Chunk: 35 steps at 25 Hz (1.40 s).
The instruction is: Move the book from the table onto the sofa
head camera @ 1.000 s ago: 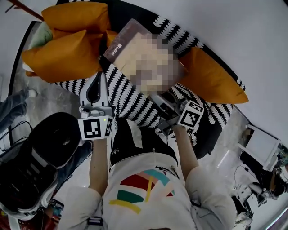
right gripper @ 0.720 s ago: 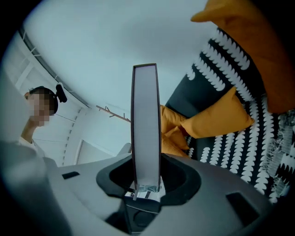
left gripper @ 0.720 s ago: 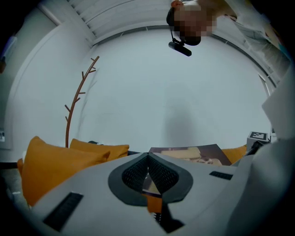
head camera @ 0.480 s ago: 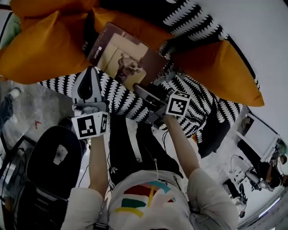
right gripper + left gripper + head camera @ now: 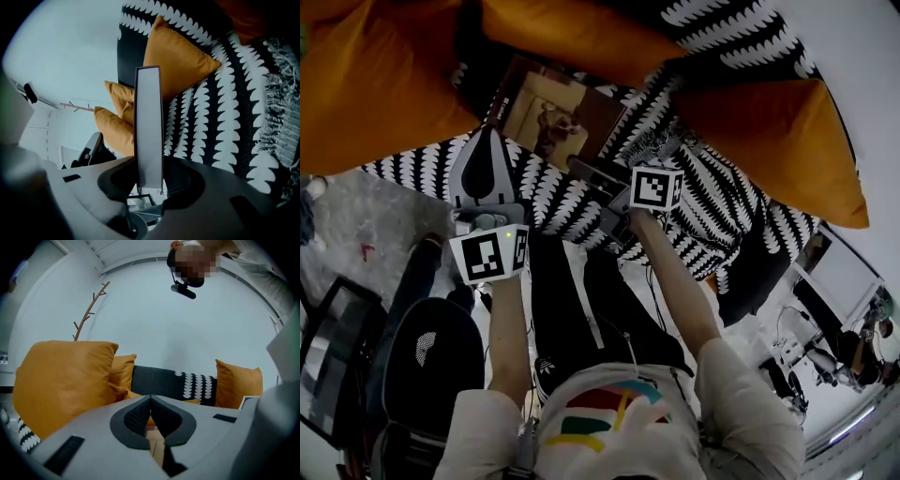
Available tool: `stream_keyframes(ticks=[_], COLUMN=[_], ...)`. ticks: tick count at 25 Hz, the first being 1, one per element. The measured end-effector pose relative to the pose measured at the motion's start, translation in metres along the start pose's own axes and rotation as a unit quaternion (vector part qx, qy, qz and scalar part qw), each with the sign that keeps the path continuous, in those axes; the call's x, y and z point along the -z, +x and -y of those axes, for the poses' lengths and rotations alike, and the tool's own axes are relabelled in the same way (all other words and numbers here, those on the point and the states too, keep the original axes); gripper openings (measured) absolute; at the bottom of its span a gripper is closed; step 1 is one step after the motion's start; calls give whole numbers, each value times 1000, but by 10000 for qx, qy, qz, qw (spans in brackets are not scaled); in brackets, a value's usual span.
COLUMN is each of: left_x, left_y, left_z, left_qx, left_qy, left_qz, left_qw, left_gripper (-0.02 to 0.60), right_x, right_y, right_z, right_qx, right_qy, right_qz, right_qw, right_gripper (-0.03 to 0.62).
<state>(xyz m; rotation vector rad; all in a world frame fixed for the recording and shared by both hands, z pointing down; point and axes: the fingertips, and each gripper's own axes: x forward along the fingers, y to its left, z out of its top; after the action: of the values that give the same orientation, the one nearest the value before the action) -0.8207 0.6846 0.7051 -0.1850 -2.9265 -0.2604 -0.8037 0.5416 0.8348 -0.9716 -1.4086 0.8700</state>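
Note:
A brown-covered book hangs flat just above the sofa seat, between the orange cushions. My right gripper is shut on the book's near edge. In the right gripper view the book's white page edge stands upright between the jaws of that gripper. My left gripper hovers left of the book over the seat's front edge. Its jaws meet at the tips with nothing between them.
The sofa carries a black throw with white marks and large orange cushions at left, back and right. A black office chair stands on the grey floor at lower left. Desk gear sits at lower right.
Both grippers have sunk toward the sofa seat. The book came down with the right gripper and now lies lower and flatter among the cushions.

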Motion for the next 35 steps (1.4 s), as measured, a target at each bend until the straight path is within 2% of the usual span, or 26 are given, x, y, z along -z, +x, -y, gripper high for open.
stream_keyframes(ticks=[3, 9, 10, 12, 14, 16, 19, 23, 26, 27, 30, 35], left_x=[7, -16, -20, -26, -31, -39, -60, -108, -162, -181, -241, -333], left_y=[-8, -5, -5, -8, -11, -12, -13, -22, -28, -29, -38, -66], left_z=[9, -1, -1, -3, -6, -7, -7, 0, 8, 12, 25, 45], left_qx=[-9, -36, -31, -30, -38, -33, 13, 80, 161, 199, 303, 352], left_qy=[-39, -1, 12, 34, 46, 58, 101, 154, 303, 361, 466, 369], left_qz=[13, -2, 17, 55, 95, 135, 202, 311, 542, 629, 873, 1181], left_qw=[10000, 10000, 10000, 10000, 9999, 9999, 9997, 9994, 9979, 9972, 9946, 9917], left_gripper=[8, 8, 8, 8, 8, 8, 8, 8, 8, 8, 8, 8], right_x=[3, -11, -14, -19, -22, -26, -34, -43, -68, -79, -109, -133], right_y=[-8, 0, -3, -14, -24, -30, -38, -56, -73, -84, -124, -185], right_z=[17, 36, 41, 55, 65, 65, 50, 5, -48, -68, -136, -268], right_qx=[189, 1333, 1701, 2545, 3085, 3251, 3237, 3050, 2865, 2897, 3212, 3100], right_qy=[143, -138, -308, -726, -1019, -1096, -1037, -715, -739, -854, -1384, -2512], right_qz=[70, 231, 293, 406, 464, 487, 576, 835, 1316, 1534, 2153, 2911], right_qw=[9997, 9907, 9845, 9635, 9446, 9381, 9387, 9460, 9461, 9409, 9118, 8695], right_gripper=[158, 185, 205, 243, 247, 247, 247, 245, 242, 222, 21, 14])
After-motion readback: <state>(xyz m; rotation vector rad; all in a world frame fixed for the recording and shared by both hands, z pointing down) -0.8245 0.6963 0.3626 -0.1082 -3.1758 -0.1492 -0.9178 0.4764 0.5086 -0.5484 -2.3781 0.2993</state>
